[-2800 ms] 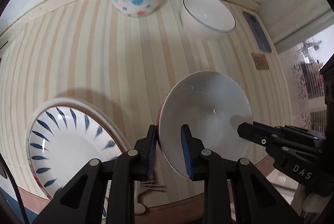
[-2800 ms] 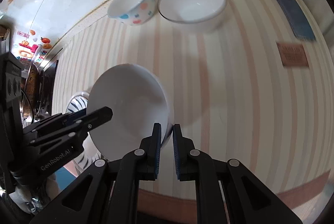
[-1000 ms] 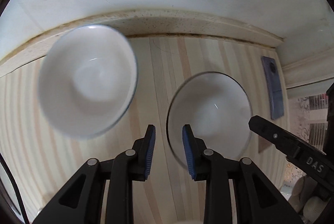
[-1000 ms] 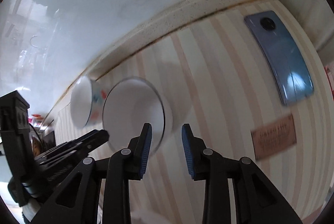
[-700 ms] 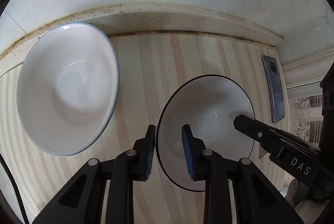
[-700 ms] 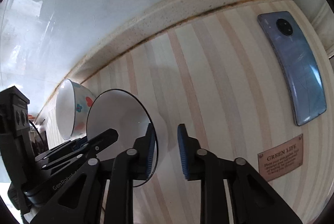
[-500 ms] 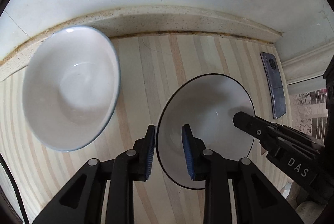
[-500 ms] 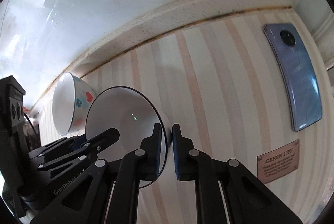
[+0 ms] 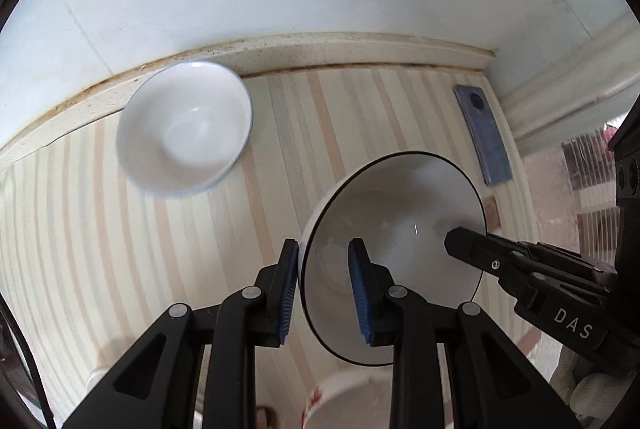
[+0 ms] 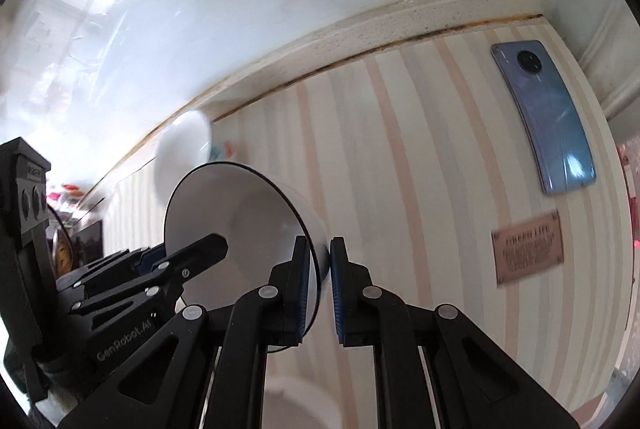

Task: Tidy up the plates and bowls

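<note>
A white bowl with a thin dark rim (image 9: 400, 229) is held tilted above the striped counter, gripped from both sides. My left gripper (image 9: 324, 285) is shut on its near-left rim. My right gripper (image 10: 320, 281) is shut on the opposite rim; the same bowl shows in the right wrist view (image 10: 240, 217). A second white bowl with a blue rim (image 9: 184, 133) sits on the counter near the back ledge, left of the held bowl. In the right wrist view it (image 10: 182, 153) hides most of a spotted bowl (image 10: 224, 149) behind it.
A blue phone (image 10: 548, 117) lies at the back right of the counter, with a brown "GREEN LIFE" label (image 10: 528, 249) in front of it. A white dish with red marks (image 9: 344, 397) sits at the near edge. The wall ledge (image 9: 320, 53) runs along the back.
Both grippers have pulled back and risen with the bowl. The blue-rimmed bowl now looks smaller and farther. The right gripper, open a second ago, has shut on the rim.
</note>
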Demonstrator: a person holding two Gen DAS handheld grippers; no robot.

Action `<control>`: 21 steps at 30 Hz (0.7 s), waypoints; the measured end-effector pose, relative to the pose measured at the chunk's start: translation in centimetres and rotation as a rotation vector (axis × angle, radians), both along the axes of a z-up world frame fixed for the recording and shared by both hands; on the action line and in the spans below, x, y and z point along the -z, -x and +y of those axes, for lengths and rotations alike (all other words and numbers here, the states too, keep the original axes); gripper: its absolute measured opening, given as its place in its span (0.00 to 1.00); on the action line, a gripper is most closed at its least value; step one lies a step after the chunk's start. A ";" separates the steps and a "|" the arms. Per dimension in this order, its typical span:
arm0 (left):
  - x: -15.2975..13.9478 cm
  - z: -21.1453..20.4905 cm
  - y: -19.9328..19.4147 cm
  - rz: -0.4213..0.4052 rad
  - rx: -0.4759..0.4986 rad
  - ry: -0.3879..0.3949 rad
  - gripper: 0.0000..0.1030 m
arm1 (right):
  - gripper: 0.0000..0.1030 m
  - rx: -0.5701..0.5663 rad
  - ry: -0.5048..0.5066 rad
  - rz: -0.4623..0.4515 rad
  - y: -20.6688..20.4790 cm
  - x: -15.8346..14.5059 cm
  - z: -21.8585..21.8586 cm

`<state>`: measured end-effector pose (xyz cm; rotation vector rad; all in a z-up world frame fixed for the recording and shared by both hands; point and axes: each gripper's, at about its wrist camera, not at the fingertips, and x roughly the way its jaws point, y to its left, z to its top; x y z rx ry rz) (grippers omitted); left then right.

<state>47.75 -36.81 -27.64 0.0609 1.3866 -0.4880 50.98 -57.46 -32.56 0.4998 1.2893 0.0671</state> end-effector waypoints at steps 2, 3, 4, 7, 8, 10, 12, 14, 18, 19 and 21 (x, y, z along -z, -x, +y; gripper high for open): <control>-0.5 0.4 1.5 -0.003 0.011 0.006 0.22 | 0.11 -0.003 -0.013 0.007 1.8 -0.7 0.4; -0.7 0.5 2.2 -0.007 0.016 0.005 0.22 | 0.11 -0.007 -0.016 0.011 2.7 -0.9 0.8; -0.9 0.6 2.9 -0.011 0.019 0.004 0.22 | 0.11 -0.008 -0.022 0.018 3.7 -1.0 1.1; -1.5 0.7 5.3 -0.020 0.038 -0.002 0.22 | 0.11 -0.011 -0.037 0.039 6.6 -1.3 1.1; -1.7 1.1 6.0 -0.018 0.041 -0.001 0.22 | 0.11 -0.009 -0.040 0.045 7.5 -1.5 1.3; -1.7 1.3 7.2 -0.008 0.048 -0.001 0.22 | 0.11 -0.012 -0.044 0.050 9.2 -1.7 1.4; -1.7 1.8 8.3 0.007 0.045 0.008 0.22 | 0.11 -0.002 -0.058 0.060 11.4 -1.9 1.9; -1.4 1.7 9.1 0.015 0.052 0.007 0.22 | 0.11 0.011 -0.081 0.070 13.4 -2.0 2.1; -0.8 1.8 10.6 0.025 0.080 -0.010 0.22 | 0.11 0.031 -0.124 0.092 16.4 -1.6 2.3; -0.6 1.8 10.9 0.028 0.085 -0.017 0.22 | 0.11 0.033 -0.129 0.099 16.7 -1.5 2.3; -0.1 1.9 11.4 0.035 0.092 -0.026 0.22 | 0.12 0.042 -0.138 0.114 17.8 -1.3 2.3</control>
